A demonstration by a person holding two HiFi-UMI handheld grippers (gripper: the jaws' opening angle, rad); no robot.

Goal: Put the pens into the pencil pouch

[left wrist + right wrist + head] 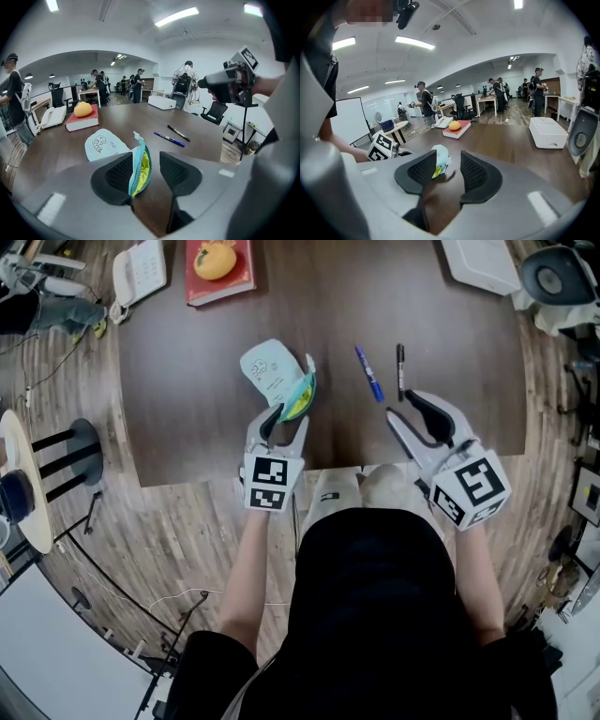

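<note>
The pencil pouch (270,369) (101,143) (439,157), light blue w/ a cartoon print, is lying on the dark wood table (187,381) a bit left of ctr, closer to the near edge than the far one. Its open end is facing the near edge and standing up off the surface, w/ teal zipper and yellow lining showing.

The left gripper (286,420) (146,171) is reaching in from the near edge w/ its jaws spread wide, one on each side of that raised open end. In the left gripper view the pouch's lip is sitting btwn the pads, close by the left-hand pad (115,174) w/ a clear gap to the other. Touching that pad or not: can't tell. Nothing is being squeezed.

The right gripper (412,418) (443,171) is hovering by the near edge, right of ctr, jaws wide apart and empty. In its view the pouch is showing beyond the jaws, well apart from them.

Both pens are lying on the table outside the pouch, to its right. The blue pen (368,373) (169,139) is sitting slanted. The black pen (399,369) (179,133) is lying just beside it, not touching, its near end close to the right gripper's jaws.

At the far edge, left of ctr, a red book (239,273) (82,123) (457,131) is carrying a yellow-orange fruit (215,259) (83,109). A white desk phone (139,273) (54,116) is sitting at the far left corner and a white box (478,263) (547,131) nr the far right corner.
</note>
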